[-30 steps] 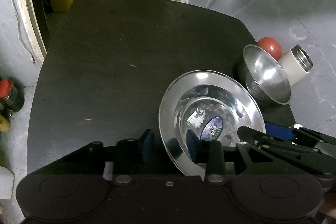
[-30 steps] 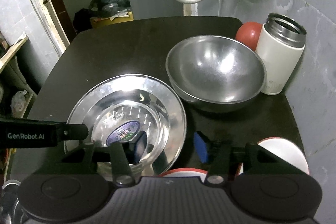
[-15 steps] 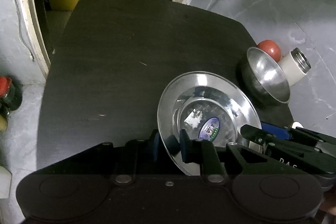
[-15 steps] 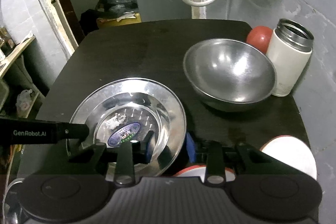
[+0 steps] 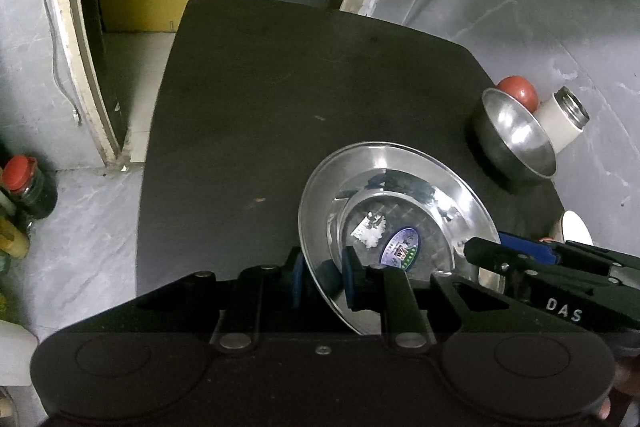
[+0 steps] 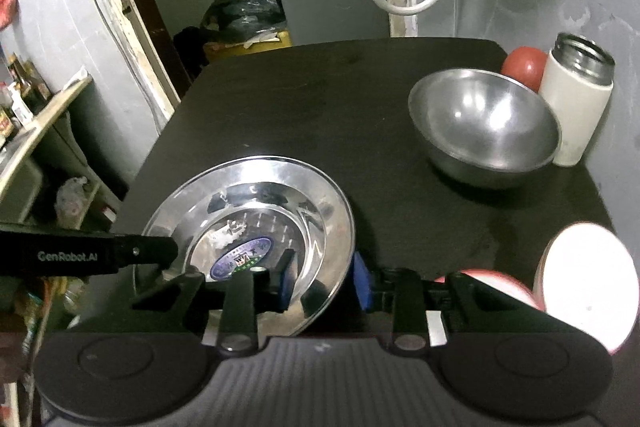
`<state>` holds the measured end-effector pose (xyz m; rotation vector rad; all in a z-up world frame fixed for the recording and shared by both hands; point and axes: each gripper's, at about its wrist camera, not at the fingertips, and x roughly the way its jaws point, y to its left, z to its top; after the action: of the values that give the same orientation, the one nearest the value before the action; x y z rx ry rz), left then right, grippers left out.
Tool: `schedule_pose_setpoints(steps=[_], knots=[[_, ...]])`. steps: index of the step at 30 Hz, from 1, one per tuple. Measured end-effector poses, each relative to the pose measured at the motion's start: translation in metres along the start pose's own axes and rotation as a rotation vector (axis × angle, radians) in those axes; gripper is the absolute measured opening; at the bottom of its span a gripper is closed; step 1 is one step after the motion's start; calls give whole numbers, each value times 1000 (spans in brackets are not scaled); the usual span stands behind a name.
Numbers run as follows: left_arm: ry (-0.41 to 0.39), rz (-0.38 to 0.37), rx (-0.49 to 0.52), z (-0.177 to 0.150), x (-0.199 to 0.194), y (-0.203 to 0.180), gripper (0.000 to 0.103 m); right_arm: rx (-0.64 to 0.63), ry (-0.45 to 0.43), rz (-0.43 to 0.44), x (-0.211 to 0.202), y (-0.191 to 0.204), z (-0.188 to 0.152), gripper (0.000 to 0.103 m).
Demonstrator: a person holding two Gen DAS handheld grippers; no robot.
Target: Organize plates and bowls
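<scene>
A steel plate (image 5: 400,187) with a sticker in its centre hangs tilted over the black table (image 5: 280,87), held from two sides. My left gripper (image 5: 322,277) is shut on its near left rim. My right gripper (image 6: 324,281) is shut on the plate (image 6: 256,195) at the opposite rim, one blue pad inside and one outside. A steel bowl (image 6: 484,123) rests upright at the table's right side, apart from both grippers. In the left wrist view the bowl (image 5: 516,143) lies beyond the plate.
A white flask (image 6: 580,103) with an open steel mouth and a red ball (image 6: 524,65) stand behind the bowl by the wall. White red-rimmed plates (image 6: 588,287) sit at the near right. The table's left and far parts are bare.
Both grippers went from open around the plate's rim to shut on it. Both cameras have risen, and the plate has come up off the table with them.
</scene>
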<state>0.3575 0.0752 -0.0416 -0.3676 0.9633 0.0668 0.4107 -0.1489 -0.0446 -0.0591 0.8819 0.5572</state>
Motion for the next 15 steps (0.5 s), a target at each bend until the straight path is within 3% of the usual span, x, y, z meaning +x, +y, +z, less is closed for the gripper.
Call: schedule_pose_setpoints(steps=[15], knots=[[-36, -60, 89, -23, -50, 10, 22, 34, -64, -8, -53, 31, -30, 34]])
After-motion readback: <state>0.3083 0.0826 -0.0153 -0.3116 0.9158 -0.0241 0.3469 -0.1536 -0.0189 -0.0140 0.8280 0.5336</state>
